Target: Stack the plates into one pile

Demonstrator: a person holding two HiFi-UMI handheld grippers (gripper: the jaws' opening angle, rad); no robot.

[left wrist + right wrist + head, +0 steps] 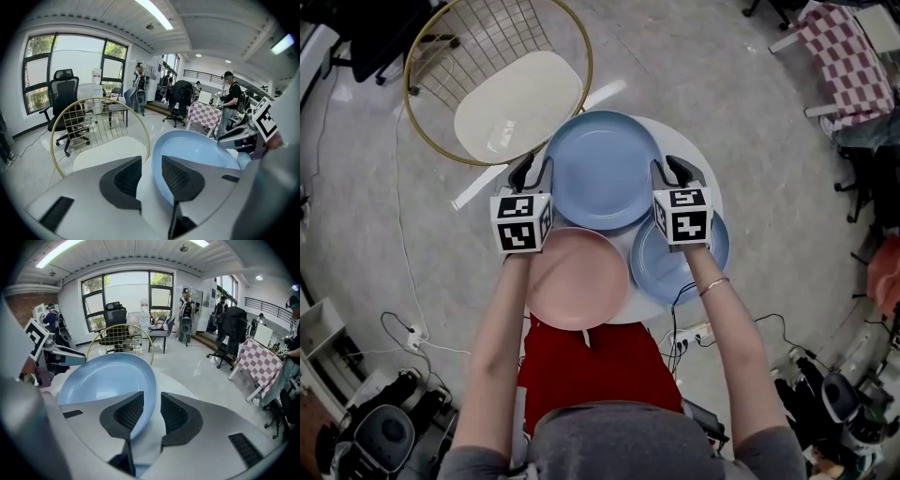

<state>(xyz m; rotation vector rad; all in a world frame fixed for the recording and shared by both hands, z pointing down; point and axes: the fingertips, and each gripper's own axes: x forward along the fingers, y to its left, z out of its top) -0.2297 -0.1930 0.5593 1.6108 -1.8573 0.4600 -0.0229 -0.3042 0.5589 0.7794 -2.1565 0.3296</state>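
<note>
A large blue plate [602, 169] lies at the far side of the round white table [623, 236], overlapping a pink plate [577, 278] at the near left and a smaller blue plate [664, 267] at the near right. My left gripper [531, 171] is at the large plate's left rim. In the left gripper view its jaws [151, 161] stand open, with the plate [197, 150] beside the right jaw and nothing pressed. My right gripper [674, 170] is at the right rim. The rim [147, 380] runs between its open jaws [152, 401], with a slim gap on one side.
A gold wire hoop rack [487, 56] with a white oval pad [517, 105] stands on the floor beyond the table's left. A checked cloth [844, 56] hangs at the far right. A red thing [591, 361] sits under the table, with a power strip [694, 334] and cables nearby.
</note>
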